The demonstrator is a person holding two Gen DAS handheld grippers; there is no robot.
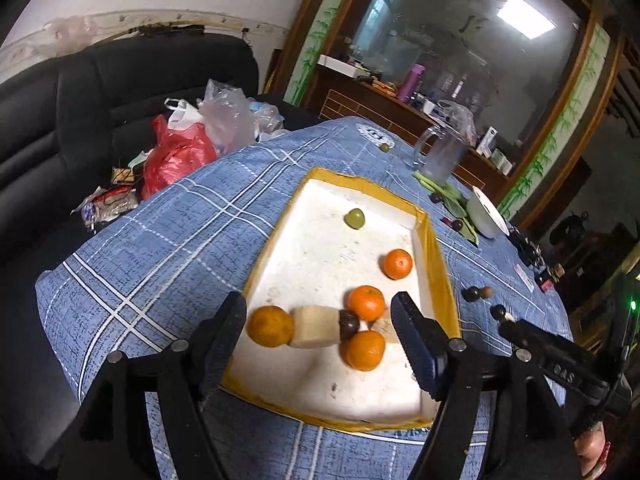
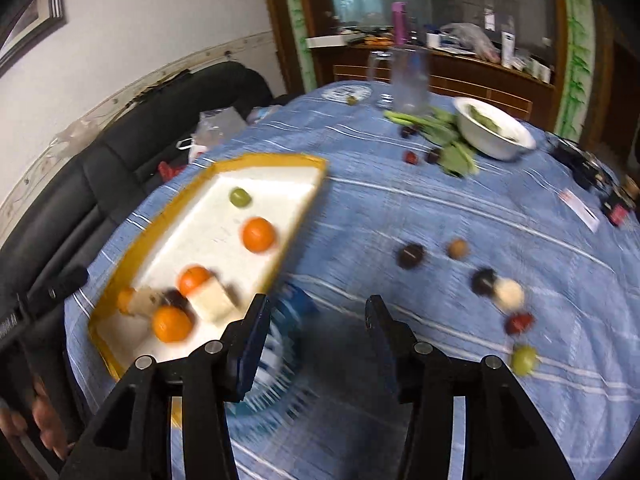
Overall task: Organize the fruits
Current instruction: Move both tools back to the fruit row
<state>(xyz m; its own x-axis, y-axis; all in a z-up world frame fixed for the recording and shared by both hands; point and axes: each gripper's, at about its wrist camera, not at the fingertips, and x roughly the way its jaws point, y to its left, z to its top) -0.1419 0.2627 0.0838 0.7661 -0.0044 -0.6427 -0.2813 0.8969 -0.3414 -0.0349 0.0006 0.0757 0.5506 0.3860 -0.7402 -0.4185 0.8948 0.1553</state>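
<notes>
While the left gripper (image 1: 320, 336) hangs over the near end of the tray (image 1: 440, 276), its jaws stand apart with nothing between the pads; below them lie oranges (image 1: 366, 302), a pale chunk and a dark fruit, with a green grape (image 1: 355, 218) farther off.

From the right wrist, the right gripper (image 2: 316, 344) is also parted and empty, over bare blue tablecloth (image 2: 400, 208) just right of the tray. Loose fruit lies to its right: dark plums (image 2: 410, 255), a pale round piece (image 2: 509, 294), a green grape (image 2: 524, 359). The view is smeared, so I would judge it best to settle first, then straddle one fruit squarely before closing.
</notes>
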